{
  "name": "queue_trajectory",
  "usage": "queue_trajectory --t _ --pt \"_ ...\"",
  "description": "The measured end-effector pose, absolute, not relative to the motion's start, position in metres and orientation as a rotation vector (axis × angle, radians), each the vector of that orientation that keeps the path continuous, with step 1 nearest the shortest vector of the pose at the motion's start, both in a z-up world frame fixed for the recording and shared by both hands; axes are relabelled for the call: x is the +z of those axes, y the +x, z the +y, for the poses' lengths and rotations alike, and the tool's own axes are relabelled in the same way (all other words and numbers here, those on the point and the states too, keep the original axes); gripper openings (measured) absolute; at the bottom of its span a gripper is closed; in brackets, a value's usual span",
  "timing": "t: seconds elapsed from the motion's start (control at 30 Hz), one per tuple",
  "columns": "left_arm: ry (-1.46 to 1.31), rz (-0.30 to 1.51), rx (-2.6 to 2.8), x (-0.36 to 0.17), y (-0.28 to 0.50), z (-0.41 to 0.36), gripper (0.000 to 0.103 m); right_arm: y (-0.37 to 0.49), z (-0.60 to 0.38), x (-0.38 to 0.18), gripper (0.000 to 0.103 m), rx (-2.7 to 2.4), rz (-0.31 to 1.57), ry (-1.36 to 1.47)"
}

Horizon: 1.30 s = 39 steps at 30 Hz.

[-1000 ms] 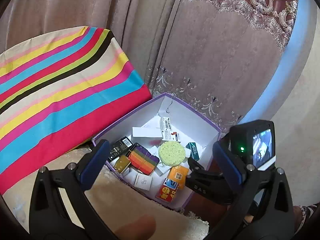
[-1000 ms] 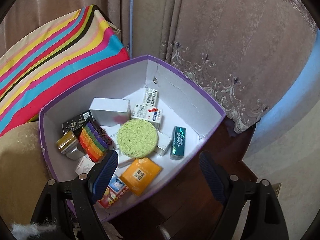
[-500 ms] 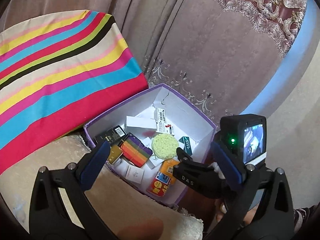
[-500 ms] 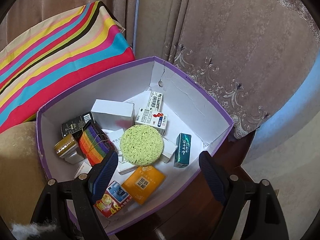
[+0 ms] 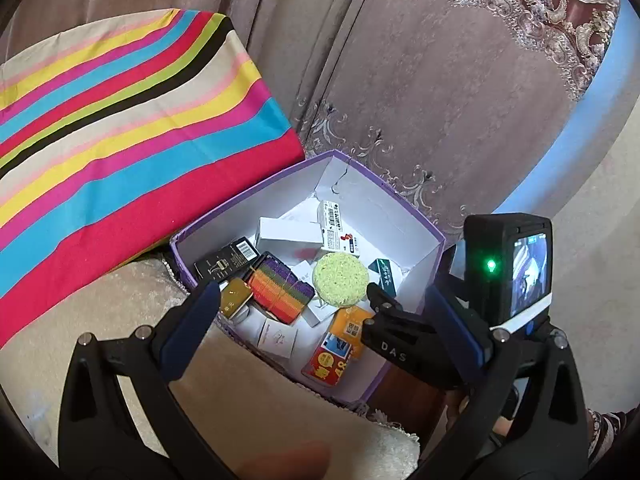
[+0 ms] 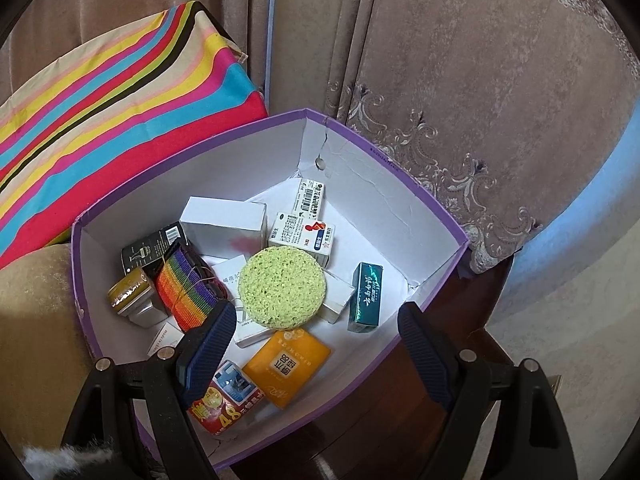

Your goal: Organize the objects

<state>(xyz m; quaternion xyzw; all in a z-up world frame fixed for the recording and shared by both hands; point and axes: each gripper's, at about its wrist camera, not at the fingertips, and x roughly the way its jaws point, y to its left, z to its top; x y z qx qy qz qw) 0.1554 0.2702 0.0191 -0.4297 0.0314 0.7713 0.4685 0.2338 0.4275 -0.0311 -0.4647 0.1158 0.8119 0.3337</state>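
Both claws, the right gripper [image 6: 312,344] and left gripper [image 5: 320,316], gape empty above the purple box [image 6: 420,196]. Mid-box, atop small cartons, lies the green sponge [image 6: 282,286]: probably light, squashy; pinch its rim.

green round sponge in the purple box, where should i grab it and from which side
Come from above with the right hand-held gripper, jaws open, and pinch the green sponge across its thin rim. It lies flat on top of small cartons, its edge raised clear of the purple box.
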Motion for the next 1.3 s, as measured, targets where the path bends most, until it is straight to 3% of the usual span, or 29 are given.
queue_trajectory --t 0.63,1.3 --pt "-1.189 0.214 1.879 -0.018 0.151 0.283 0.103 0.268 0.439 0.003 0.084 2.156 0.411 -1.147" --pt "-1.238 0.208 1.845 -0.026 0.148 0.282 0.103 0.265 0.434 0.019 0.084 2.216 0.419 -1.103"
